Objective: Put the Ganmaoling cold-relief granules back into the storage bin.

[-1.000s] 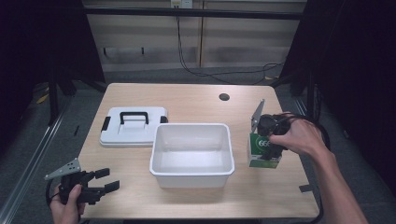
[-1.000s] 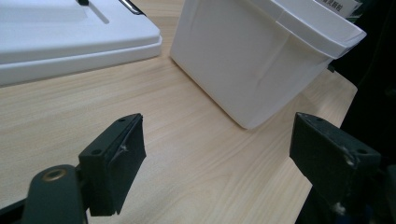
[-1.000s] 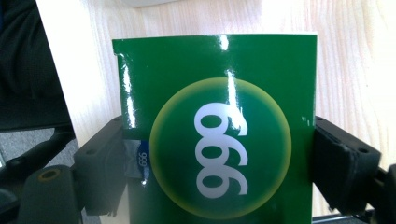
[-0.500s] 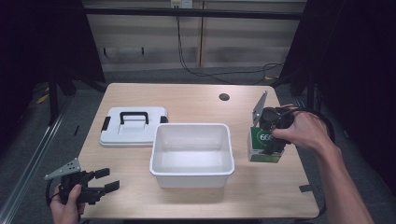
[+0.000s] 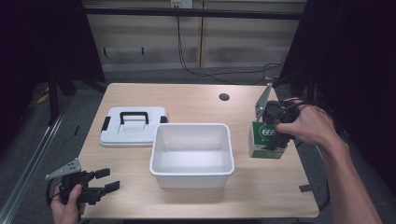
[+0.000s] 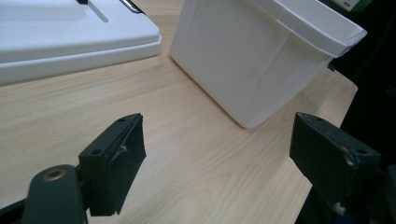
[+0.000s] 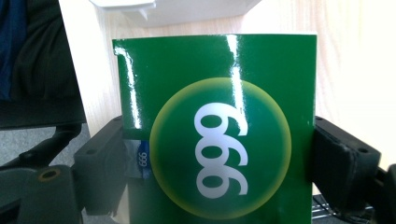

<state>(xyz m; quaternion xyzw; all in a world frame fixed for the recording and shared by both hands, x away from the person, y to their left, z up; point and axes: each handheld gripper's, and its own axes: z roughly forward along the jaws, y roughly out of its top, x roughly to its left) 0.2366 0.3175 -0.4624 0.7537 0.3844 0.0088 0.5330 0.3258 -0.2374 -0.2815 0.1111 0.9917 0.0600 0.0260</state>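
Left gripper [image 5: 100,181]: held low at the near left corner of the table [image 5: 261,200], jaws spread wide with nothing between them. In the left gripper view they point at the outer wall of the white bin [image 6: 261,60], which stands well apart from them.

White lid [image 5: 133,127]: lies flat behind and left of the bin, black handle up.

White bin [image 5: 191,154]: centre of the table, open and empty.

Green box [image 5: 265,140]: stands upright on the table just right of the bin — long axis vertical, the "666" face toward the camera.

Right gripper [image 5: 275,135]: comes in from above, one jaw on each side wall of the box. In the right gripper view both jaws press against the green box [image 7: 217,126] — closed on it. This hand is the nearer one; the bin opening lies directly to the box's left, so the move likely needed is a lift and a short leftward carry.
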